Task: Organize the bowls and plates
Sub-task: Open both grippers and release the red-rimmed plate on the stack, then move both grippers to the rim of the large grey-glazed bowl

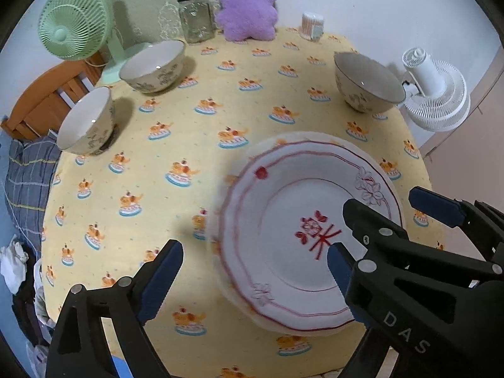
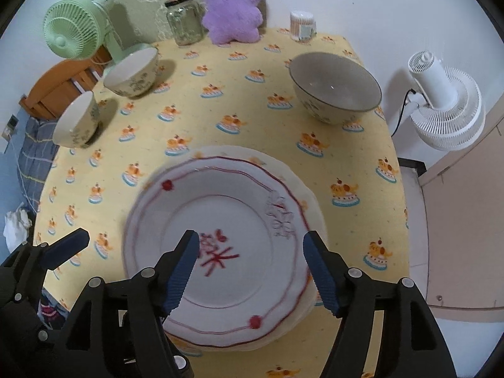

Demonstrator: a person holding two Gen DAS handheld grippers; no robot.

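Note:
A white plate with red lines and a red flower mark lies on top of at least one more plate on the yellow tablecloth, near its front edge. My left gripper hangs open over the plate's left rim, and its pads touch nothing. My right gripper is open over the plate's right half, also with nothing in it. One left finger shows at the left edge of the right wrist view. Two patterned bowls stand at the back left, a third bowl at the back right.
Along the table's back edge stand a green fan, a glass jar, a purple plush toy and a cotton swab box. A white fan stands beyond the right edge. A wooden chair and clothes sit at the left.

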